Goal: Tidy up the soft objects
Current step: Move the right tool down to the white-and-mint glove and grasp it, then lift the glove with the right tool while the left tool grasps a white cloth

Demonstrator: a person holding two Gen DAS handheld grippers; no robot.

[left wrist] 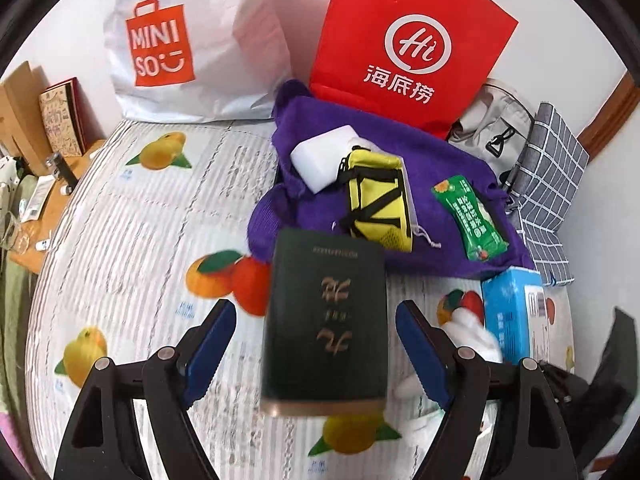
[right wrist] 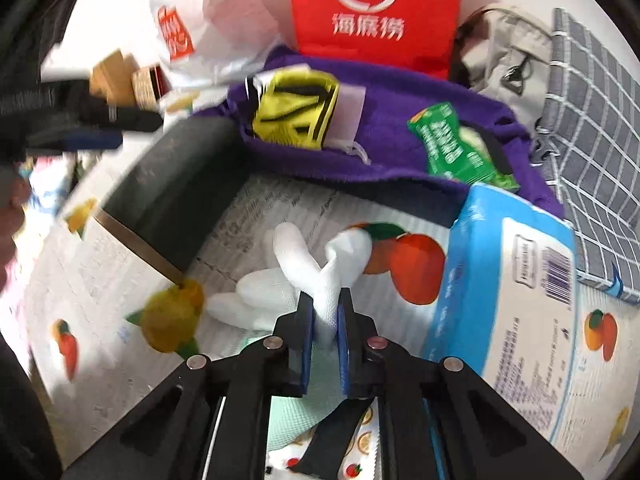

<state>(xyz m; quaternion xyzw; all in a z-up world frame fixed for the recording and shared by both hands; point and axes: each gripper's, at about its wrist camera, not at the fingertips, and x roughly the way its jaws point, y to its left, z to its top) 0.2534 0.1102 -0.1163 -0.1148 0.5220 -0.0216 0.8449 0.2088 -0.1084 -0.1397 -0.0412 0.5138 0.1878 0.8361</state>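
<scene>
My left gripper is open, its blue-padded jaws wide on either side of a dark green box with gold lettering that lies on the fruit-print sheet; no pad touches it. The box also shows in the right wrist view. My right gripper is shut on a white cloth, which twists up between the jaws. A purple towel carries a white block, a yellow pouch and a green packet. A light blue tissue pack lies right of the cloth.
A white MINISO bag and a red Hi paper bag stand against the back wall. A grey bag and a grey checked cloth lie at the right. A wooden side table with clutter is at the left.
</scene>
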